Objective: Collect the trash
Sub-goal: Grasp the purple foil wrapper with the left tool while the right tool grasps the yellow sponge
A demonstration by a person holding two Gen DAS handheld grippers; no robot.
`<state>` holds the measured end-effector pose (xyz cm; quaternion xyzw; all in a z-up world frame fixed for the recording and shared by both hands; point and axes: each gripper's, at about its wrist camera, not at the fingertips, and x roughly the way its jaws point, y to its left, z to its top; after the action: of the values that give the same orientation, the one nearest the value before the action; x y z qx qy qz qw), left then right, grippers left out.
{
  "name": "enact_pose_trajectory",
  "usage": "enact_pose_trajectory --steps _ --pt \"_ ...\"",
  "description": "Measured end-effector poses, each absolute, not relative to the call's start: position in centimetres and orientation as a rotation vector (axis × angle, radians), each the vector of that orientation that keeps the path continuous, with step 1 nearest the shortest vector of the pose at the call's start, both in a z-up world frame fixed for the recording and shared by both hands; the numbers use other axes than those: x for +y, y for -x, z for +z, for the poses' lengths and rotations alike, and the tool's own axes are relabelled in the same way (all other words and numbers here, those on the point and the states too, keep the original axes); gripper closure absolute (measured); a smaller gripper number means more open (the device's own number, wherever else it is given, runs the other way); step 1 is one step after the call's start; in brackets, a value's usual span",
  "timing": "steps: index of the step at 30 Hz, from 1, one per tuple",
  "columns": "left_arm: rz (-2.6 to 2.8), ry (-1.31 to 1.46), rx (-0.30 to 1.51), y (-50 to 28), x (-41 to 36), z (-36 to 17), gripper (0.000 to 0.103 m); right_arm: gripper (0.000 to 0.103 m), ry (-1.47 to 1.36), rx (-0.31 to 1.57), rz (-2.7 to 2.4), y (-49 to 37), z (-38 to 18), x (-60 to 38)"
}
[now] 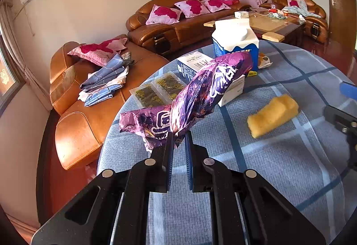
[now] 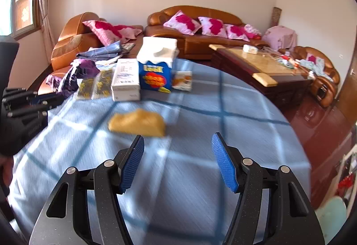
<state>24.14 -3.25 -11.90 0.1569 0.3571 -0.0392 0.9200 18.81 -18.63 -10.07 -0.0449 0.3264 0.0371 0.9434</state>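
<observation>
Where sofas [image 2: 194, 28] ring it, checked tablecloth [image 2: 200, 111], sunlit.

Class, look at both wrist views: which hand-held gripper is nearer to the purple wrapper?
Left. The left hand-held gripper is shut on the purple wrapper, holding it above the table. The right hand-held gripper is open and empty, off to the wrapper's right.
</observation>
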Motion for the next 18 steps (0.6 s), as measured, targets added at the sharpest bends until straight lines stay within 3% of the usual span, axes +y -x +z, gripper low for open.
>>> enact_pose_trajectory --steps 12,13,18 --pt "-0.086 -0.3 0.756 -25.2 -2.0 -12.9 0.093 0.043 0.058 0.808 0.109 -24.9 -13.2 -15.6" --pt "-0.09 -0.301 0.759 -25.0 -2.0 -12.9 0.093 0.057 0.041 0.819 0.137 -25.0 -13.3 -15.6" --pt "-0.106 -0.3 0.751 -24.4 -2.1 -12.4 0.093 0.073 0.061 0.799 0.171 -23.8 -12.4 -15.0"
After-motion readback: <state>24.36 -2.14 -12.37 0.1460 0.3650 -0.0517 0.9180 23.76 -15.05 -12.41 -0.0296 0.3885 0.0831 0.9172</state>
